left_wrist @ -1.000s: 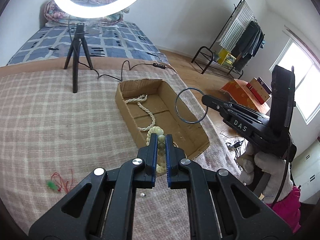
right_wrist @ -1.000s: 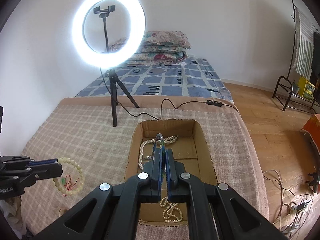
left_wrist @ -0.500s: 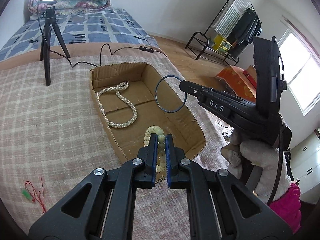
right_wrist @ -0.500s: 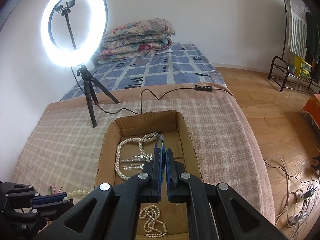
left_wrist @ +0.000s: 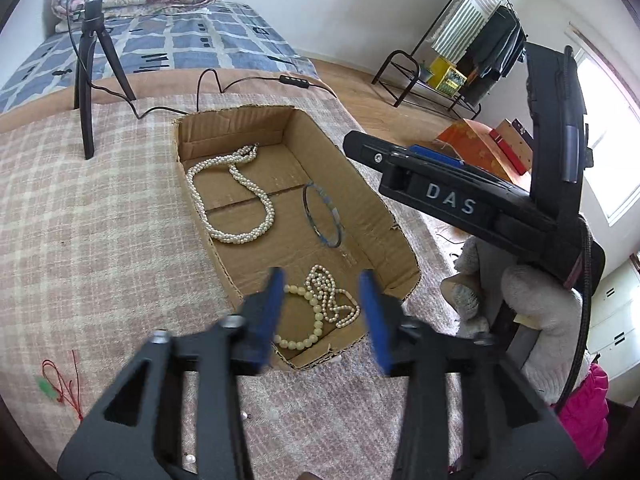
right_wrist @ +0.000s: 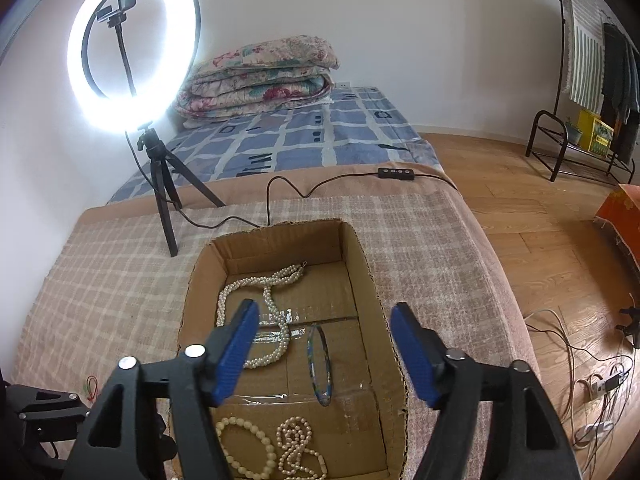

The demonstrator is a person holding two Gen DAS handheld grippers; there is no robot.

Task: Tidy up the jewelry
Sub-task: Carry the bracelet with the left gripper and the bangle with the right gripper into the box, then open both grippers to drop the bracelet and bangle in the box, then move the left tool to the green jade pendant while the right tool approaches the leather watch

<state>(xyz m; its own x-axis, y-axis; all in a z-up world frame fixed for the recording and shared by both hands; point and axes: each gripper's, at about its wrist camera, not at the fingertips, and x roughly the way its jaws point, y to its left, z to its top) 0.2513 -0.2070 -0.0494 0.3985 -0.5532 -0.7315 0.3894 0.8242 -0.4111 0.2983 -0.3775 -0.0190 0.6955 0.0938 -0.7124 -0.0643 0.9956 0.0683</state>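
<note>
An open cardboard box (left_wrist: pixel 340 168) (right_wrist: pixel 360 264) sits on a plaid blanket. Inside lie a long pearl necklace (left_wrist: pixel 232 240) (right_wrist: pixel 276 280), a thin blue bangle (left_wrist: pixel 329 203) (right_wrist: pixel 325 398), a small pearl strand (left_wrist: pixel 328 292) (right_wrist: pixel 296 444) and a cream bead bracelet (left_wrist: pixel 318 316) (right_wrist: pixel 230 424). My left gripper (left_wrist: pixel 322 312) hovers over the box's near end. Its jaws are opening, blurred, and the bracelet lies loose on the box floor below them. My right gripper (right_wrist: pixel 324 312) (left_wrist: pixel 440 184) hangs over the box middle with jaws opening wide, the bangle lying free beneath.
A lit ring light (right_wrist: pixel 132 60) on a black tripod (left_wrist: pixel 86 80) stands behind the box, its cable and controller (right_wrist: pixel 394 172) trailing across the blanket. Red thread with a green bit (left_wrist: pixel 56 380) and loose pearls (left_wrist: pixel 190 458) lie near left. The bed edge drops to wooden floor at right.
Both grippers sank toward the box, then opened. The bead bracelet dropped from the left one and the blue bangle from the right; both now lie in the box.
</note>
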